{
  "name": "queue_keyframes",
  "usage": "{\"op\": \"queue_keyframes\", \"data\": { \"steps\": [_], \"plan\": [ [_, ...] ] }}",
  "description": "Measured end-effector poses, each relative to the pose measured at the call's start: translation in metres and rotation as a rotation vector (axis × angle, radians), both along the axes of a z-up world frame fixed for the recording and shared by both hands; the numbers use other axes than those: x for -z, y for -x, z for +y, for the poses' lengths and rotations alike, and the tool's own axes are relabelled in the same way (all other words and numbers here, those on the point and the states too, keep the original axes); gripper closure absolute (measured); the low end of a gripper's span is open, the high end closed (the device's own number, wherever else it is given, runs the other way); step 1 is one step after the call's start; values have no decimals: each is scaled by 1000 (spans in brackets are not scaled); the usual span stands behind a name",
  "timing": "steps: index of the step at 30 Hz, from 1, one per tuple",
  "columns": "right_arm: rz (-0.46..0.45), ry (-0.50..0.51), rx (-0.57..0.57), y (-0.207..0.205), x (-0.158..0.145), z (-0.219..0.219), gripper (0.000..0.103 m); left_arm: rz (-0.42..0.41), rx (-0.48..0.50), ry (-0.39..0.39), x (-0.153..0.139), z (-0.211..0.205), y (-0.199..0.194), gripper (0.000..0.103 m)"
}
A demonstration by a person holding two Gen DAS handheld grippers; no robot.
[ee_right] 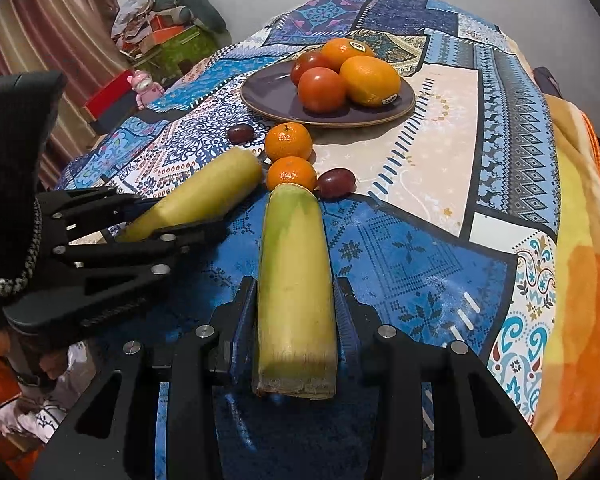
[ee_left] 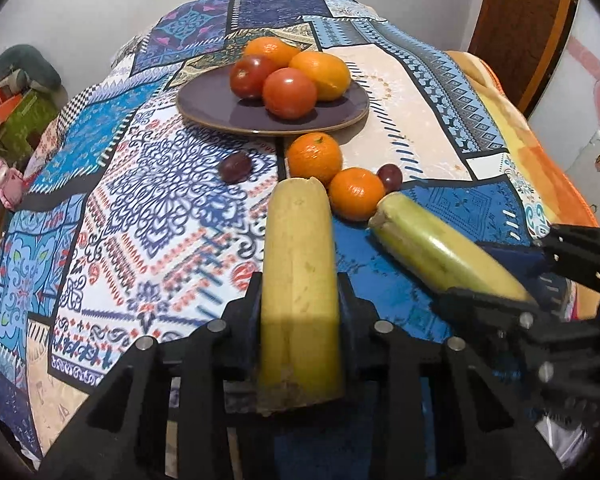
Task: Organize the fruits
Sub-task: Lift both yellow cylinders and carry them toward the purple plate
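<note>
My left gripper point(ee_left: 300, 292) is shut on a yellow banana piece point(ee_left: 298, 272), held just above the cloth; it also shows in the right wrist view point(ee_right: 204, 196). My right gripper point(ee_right: 296, 296) is shut on a greener banana piece point(ee_right: 296, 280), which shows in the left wrist view point(ee_left: 440, 248) too. Ahead lie two mandarins point(ee_left: 314, 158) point(ee_left: 356, 192) and two dark grapes point(ee_left: 236, 167) point(ee_left: 390, 176) on the cloth. A purple plate point(ee_left: 212, 106) behind them holds two tomatoes point(ee_left: 290, 92) and two oranges point(ee_left: 322, 74).
The patterned blue tablecloth point(ee_left: 160, 200) covers the table. An orange-yellow blanket point(ee_right: 580, 280) lies along the right edge. A pink toy point(ee_right: 144, 86) and clutter boxes point(ee_right: 172, 36) stand beyond the left edge. A wall is behind.
</note>
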State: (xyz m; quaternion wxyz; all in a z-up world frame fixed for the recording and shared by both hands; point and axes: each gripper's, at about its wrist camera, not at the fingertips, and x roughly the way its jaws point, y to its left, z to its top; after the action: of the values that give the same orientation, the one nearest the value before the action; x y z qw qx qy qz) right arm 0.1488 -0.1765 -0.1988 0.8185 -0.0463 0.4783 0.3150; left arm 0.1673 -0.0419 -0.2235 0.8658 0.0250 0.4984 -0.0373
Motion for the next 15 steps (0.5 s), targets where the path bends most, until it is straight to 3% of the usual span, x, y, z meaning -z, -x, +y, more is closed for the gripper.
{"op": "queue_keyframes", "data": {
  "steps": [5, 15],
  "plan": [
    [33, 0, -2, -10, 7, 7, 65, 20, 12, 12, 0, 4, -6, 69],
    [-4, 9, 1, -7, 4, 10, 67, 18, 7, 23, 1, 0, -22, 69]
  ]
}}
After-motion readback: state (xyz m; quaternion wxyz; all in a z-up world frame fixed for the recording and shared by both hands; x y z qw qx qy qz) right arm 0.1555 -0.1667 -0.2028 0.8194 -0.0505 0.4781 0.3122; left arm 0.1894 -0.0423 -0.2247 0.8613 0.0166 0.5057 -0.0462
